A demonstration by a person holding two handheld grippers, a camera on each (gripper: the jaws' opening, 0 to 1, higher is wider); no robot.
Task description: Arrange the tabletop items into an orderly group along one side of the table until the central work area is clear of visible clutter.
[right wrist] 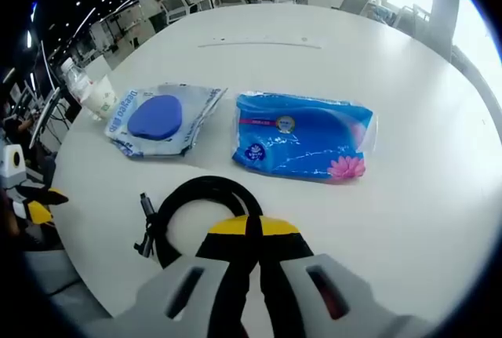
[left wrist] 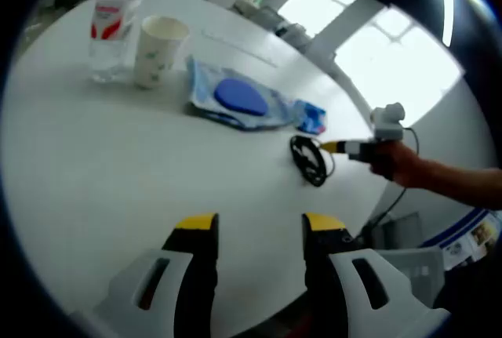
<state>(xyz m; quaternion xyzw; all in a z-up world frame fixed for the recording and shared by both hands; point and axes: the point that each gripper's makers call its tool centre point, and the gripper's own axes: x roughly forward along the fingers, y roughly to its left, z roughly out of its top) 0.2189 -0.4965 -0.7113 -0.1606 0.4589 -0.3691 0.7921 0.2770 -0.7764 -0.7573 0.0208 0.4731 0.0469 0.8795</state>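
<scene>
Five items lie on the round white table (left wrist: 118, 165): a clear water bottle (left wrist: 114, 28) with a red-and-white label, a paper cup (left wrist: 157, 49), a wet-wipe pack with a round blue lid (left wrist: 235, 99), a blue tissue pack (right wrist: 302, 144) printed with a pink flower, and a coiled black cable (right wrist: 196, 205).

Taking the wet-wipe pack as the landmark: in the left gripper view the cup stands upright just beside its far-left corner, and the bottle stands touching or nearly touching the cup on the side away from the pack. In the right gripper view the tissue pack lies flat just beside the wipes, on the right, the two apart by a narrow strip of table. The cable lies near the wipes, on the side toward the table's edge, with a small plug end sticking out of the coil.

The right gripper (right wrist: 252, 232) has its yellow-tipped jaws pressed together over the near arc of the cable loop, pinching it. In the left gripper view that same gripper appears at the cable, held by a person's hand (left wrist: 404, 161).

The left gripper (left wrist: 259, 224) hovers over bare table well apart from the wipes, its jaws spread wide with nothing between them.
</scene>
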